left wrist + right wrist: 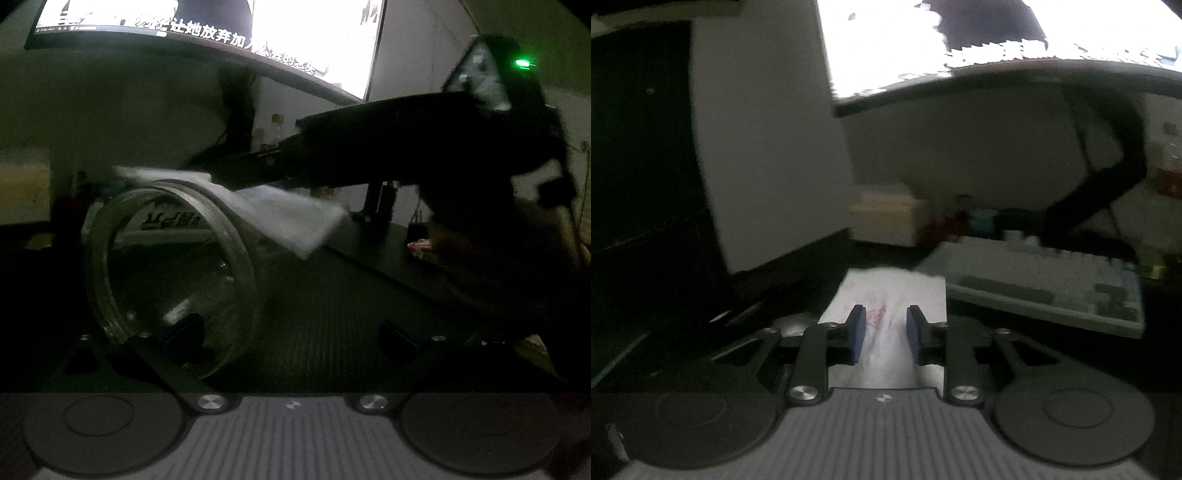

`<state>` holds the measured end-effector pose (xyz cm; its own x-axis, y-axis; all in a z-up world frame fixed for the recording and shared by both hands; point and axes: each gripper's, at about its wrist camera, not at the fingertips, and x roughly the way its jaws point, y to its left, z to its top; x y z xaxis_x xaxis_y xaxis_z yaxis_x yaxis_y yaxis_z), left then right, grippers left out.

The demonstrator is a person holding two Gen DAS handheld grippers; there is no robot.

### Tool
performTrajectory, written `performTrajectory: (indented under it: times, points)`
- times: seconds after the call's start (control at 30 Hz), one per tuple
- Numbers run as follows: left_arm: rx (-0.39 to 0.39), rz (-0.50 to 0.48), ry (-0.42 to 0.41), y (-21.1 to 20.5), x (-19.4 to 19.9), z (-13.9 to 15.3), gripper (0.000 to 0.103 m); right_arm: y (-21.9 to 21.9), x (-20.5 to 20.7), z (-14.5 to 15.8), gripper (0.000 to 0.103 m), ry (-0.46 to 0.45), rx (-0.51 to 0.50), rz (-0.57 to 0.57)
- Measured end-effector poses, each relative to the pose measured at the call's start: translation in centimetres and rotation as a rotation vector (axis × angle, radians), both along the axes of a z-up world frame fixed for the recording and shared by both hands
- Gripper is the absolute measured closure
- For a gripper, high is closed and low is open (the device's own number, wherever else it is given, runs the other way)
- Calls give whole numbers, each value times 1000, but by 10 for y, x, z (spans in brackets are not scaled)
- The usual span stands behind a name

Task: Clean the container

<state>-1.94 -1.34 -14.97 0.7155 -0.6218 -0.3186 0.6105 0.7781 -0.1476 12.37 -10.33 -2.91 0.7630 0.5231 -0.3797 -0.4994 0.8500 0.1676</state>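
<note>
Holding the clear container (170,273) on its side, your left gripper (291,332) has one dark finger (184,336) reaching into the open mouth, while the other finger (399,338) sits well to the right over the dark ribbed mat (332,302); the jaws stand wide apart, and whether the left finger actually presses the container's wall you cannot tell in this dim light. The container's round rim faces the camera, at the left of the left wrist view, low over the mat. Draped across its upper right side is a white tissue (280,214), touching the rim and hanging down toward the right. Your right gripper (236,177) comes in from the right as a dark, blurred shape, its tip over the tissue above the container. In the right wrist view, that right gripper (884,328) has the tissue (890,295) bunched between its blue pads (857,332), which stand a little apart with the paper pinched between them; faint reddish marks show on the tissue near the left pad. Behind it, to the right, a pale keyboard (1045,284) lies on the desk, and a bright monitor (997,44) glows above.
</note>
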Motion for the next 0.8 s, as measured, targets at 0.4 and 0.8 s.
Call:
performTrajectory:
  times: [0.4,0.8]
  points:
    - [20,-10,-11,-3,-9,-3,0,-7,-28,-8,74,-29,46,-5]
    - [21,2,-19,-9,-9,-4,1,-2,-38,-9,73,-41,56,78]
